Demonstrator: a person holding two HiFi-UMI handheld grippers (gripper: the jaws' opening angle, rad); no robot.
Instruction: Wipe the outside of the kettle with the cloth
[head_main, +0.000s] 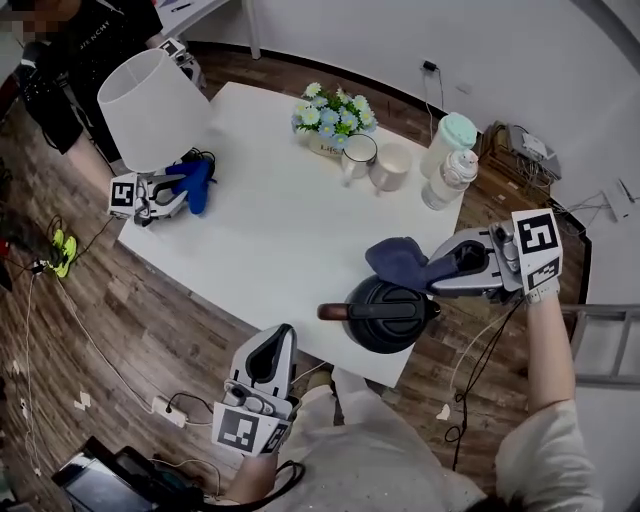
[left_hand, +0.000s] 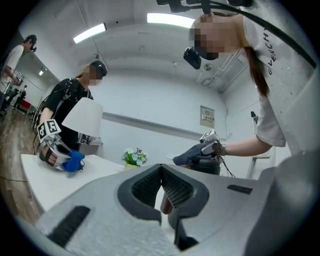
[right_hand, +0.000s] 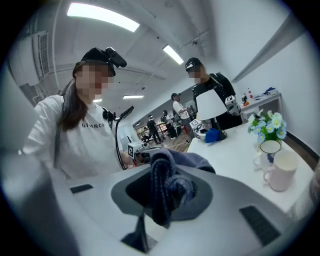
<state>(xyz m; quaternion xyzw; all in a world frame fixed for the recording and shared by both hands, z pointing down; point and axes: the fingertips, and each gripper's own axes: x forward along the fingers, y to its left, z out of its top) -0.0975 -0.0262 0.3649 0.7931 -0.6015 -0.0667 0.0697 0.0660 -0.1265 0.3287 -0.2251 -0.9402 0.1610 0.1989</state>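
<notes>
In right tool (head_main: 436, 268), cloth (head_main: 398, 260) by kettle (head_main: 385, 320)

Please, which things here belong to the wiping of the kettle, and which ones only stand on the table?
Belong to the job:
- black kettle
- dark blue cloth
- right gripper, shut on the cloth

Only standing there:
- flowers
- two mugs
- mint-lidded tumbler
- white bottle
- white lamp
</notes>
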